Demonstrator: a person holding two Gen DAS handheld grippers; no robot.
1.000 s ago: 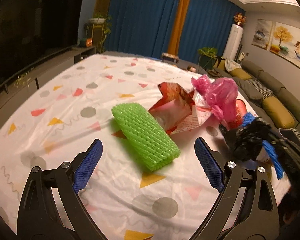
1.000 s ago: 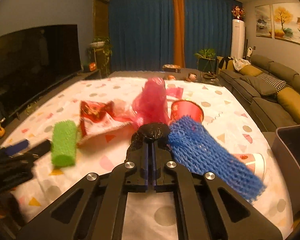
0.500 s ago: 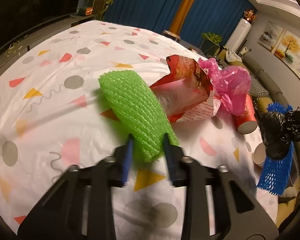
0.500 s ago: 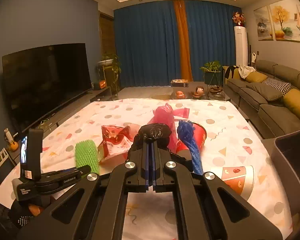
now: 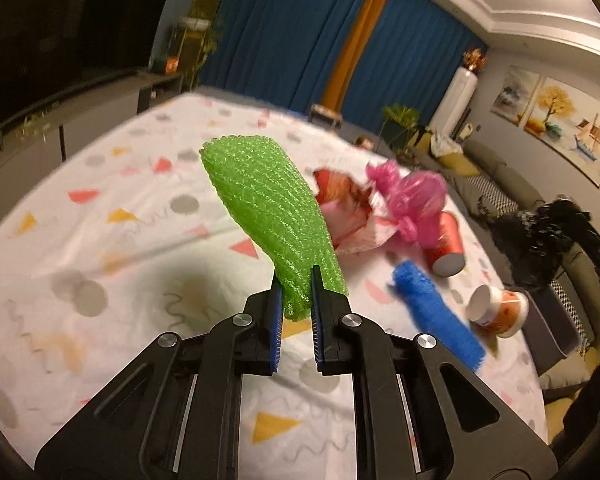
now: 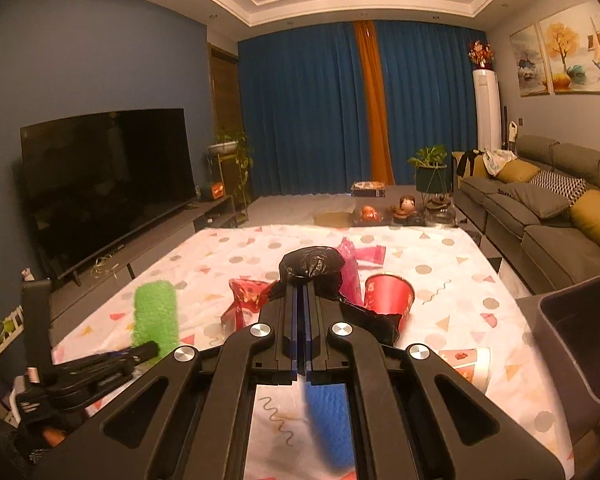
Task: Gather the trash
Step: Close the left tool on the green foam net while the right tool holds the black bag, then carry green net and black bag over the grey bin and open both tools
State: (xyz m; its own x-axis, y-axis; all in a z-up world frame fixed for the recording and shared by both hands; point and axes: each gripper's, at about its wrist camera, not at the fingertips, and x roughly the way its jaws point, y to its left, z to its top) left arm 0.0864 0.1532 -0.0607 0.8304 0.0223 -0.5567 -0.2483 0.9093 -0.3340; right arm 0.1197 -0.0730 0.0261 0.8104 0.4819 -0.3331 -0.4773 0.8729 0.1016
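Left wrist view: my left gripper (image 5: 296, 300) was wide open around the green foam net (image 5: 268, 216) a second ago; now its jaws are closing on the net's near end, foam squeezed between the blue pads (image 5: 277, 312), and the net is lifted off the tablecloth (image 5: 100, 240), sticking up toward 11 o'clock from the tips. So pickup of this piece looks done; next I'd judge it goes to the bin. The blue foam net (image 5: 436, 312), earlier hanging by the right gripper, now lies on the cloth at 3 o'clock of my fingers, looks dropped. Red wrapper (image 5: 340, 208), pink bag (image 5: 412, 196), red cup (image 5: 446, 244) and paper cup (image 5: 496, 308) sit between 1 and 3 o'clock, not collected. Right wrist view: my right gripper (image 6: 300, 280) is clamped tight on the black bag (image 6: 312, 264), bunched at the tips at 12 o'clock, carried higher than before. Grey bin (image 6: 580, 340) at 3 o'clock, beside the table edge. Blue net blurred below the jaws at 6 o'clock.
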